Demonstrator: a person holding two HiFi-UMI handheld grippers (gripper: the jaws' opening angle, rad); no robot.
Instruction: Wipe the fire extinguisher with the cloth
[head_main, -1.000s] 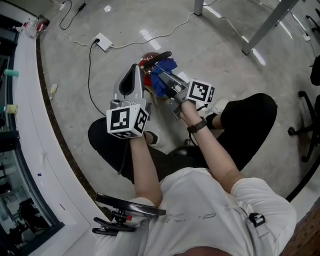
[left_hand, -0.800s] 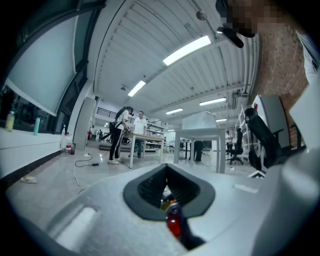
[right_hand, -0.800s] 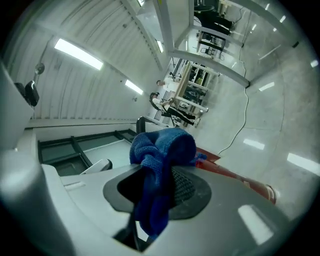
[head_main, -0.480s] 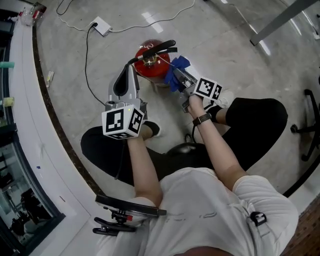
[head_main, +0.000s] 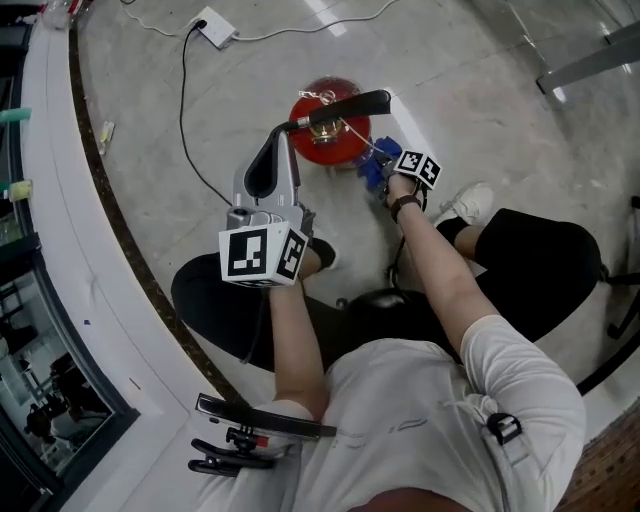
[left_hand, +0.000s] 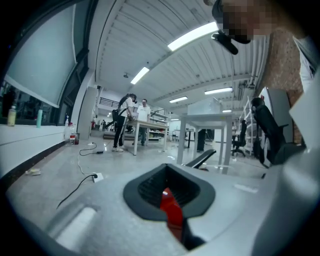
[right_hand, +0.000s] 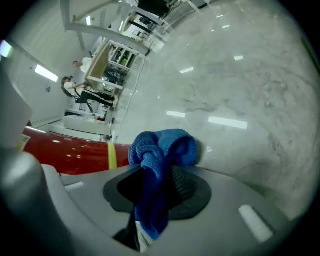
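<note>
The red fire extinguisher (head_main: 322, 138) stands upright on the floor, its black handle (head_main: 352, 103) on top. At its right side my right gripper (head_main: 385, 172) is shut on the blue cloth (head_main: 371, 172) and holds it against the cylinder. In the right gripper view the cloth (right_hand: 165, 147) bunches out of the right gripper (right_hand: 155, 187), with the red body and its yellow band (right_hand: 70, 152) just to the left. My left gripper (head_main: 283, 142) points at the extinguisher's left side with its jaws together. In the left gripper view a red sliver of extinguisher (left_hand: 170, 210) shows in the slit of the left gripper (left_hand: 170, 186).
A white power strip (head_main: 215, 27) with its cable lies on the floor beyond the extinguisher. A curved white counter (head_main: 60, 200) runs along the left. A table leg (head_main: 590, 65) stands at the far right. The person's shoe (head_main: 470, 203) rests near the right gripper. People stand at a distant table (left_hand: 131, 120).
The right gripper has carried the cloth from the extinguisher's top, near the handle, round to its right side and lower. The left gripper stays close to the left side.
</note>
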